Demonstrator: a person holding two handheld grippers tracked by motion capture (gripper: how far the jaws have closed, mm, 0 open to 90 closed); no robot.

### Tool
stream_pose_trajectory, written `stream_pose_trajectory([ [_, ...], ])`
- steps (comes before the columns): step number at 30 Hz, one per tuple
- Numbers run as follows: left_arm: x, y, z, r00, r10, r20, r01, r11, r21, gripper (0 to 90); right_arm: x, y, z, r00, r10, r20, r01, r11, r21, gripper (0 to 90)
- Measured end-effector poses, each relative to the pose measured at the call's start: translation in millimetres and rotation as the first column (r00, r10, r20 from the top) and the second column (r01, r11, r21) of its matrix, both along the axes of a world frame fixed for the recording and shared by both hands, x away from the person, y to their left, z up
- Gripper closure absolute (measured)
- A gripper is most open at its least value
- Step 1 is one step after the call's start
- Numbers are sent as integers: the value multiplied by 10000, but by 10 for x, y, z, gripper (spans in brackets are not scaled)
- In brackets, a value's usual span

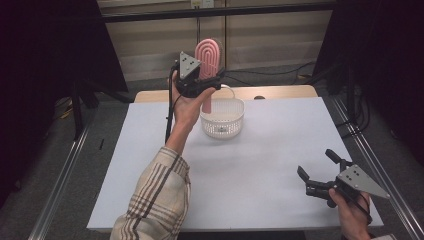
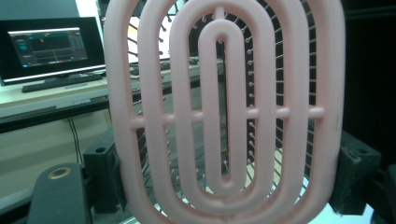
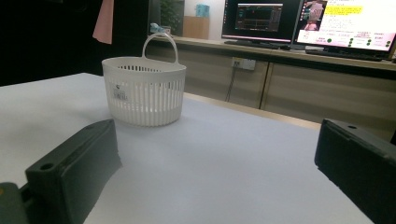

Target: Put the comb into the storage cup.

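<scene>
Above the table, my left gripper (image 1: 209, 82) is shut on a pink oval hairbrush (image 1: 208, 56). The brush stands upright, and its handle hangs down to the rim of a white slotted basket (image 1: 223, 128). In the left gripper view the brush's vented head (image 2: 224, 112) spans the gap between the two black jaws, which press on its edges. My right gripper (image 1: 316, 164) rests low near the table's front right, open with nothing between its jaws. From the right gripper (image 3: 218, 140) view, the basket (image 3: 140, 100) stands farther off on the left, with the pink handle (image 3: 103, 21) above it.
The white tabletop (image 1: 260, 165) stretches between the basket and the right gripper. A wooden strip (image 1: 280, 92) runs along the table's far edge. Monitors (image 3: 345, 23) sit on a counter beyond the table. Metal rails (image 1: 60, 175) flank the table.
</scene>
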State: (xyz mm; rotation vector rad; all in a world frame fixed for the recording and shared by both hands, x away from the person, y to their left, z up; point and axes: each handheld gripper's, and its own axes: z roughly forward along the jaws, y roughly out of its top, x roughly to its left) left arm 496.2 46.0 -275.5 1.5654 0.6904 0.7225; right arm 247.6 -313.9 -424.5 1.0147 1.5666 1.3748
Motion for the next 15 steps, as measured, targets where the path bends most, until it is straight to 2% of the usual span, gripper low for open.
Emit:
stream_pose_trajectory([
  [8, 98, -53, -97, 10000, -5, 61, 5, 10000, 2, 190, -4, -3, -1, 10000, -7, -1, 7, 10000, 8, 0],
  [13, 156, -70, -168, 9999, 128, -103, -129, 9999, -75, 190, -6, -5, -1, 10000, 8, -11, -8, 10000, 5, 0],
  [15, 172, -78, -194, 9997, 170, -147, -170, 9999, 30, 190, -6, -5, -1, 10000, 12, 0, -12, 10000, 19, 0],
])
